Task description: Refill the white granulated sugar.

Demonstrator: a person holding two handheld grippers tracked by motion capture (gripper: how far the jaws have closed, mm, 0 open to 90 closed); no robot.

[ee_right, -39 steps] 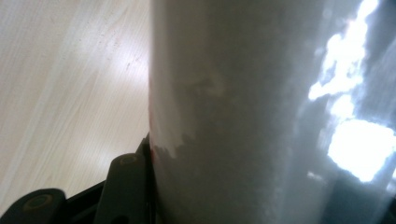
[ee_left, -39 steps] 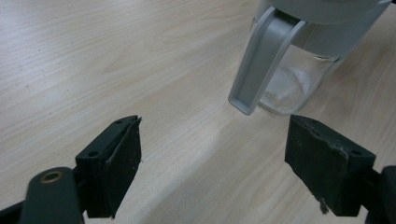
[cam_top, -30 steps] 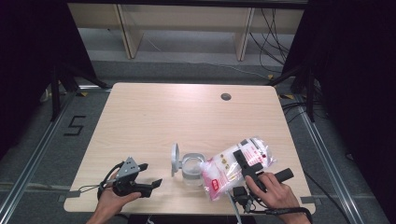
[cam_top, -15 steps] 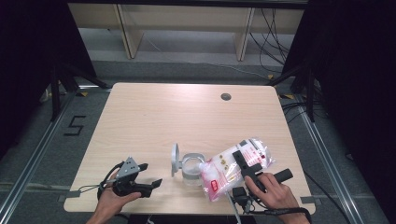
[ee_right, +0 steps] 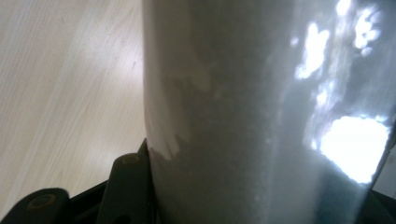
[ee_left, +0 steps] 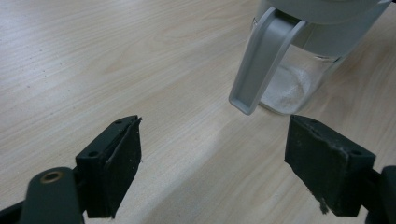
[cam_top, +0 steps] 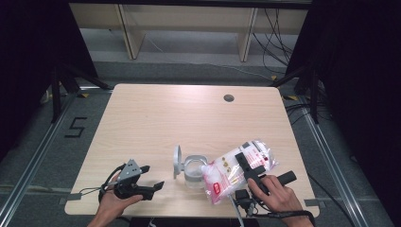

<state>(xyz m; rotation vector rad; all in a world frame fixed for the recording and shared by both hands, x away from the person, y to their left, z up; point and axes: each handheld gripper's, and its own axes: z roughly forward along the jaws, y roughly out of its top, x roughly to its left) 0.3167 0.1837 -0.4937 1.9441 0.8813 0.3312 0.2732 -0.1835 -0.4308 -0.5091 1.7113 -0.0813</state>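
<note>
Lab recording bay, bare wooden table, black curtains, taped floor marking, loose cables

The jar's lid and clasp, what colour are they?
Light grey lid and clasp, best in the left gripper view.

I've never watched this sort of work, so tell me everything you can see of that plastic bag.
The plastic bag is clear, with red and white print, filled with white powder. It lies tilted over the glass jar, its lower end at the jar's open mouth. The right gripper clamps it around the middle.
</note>
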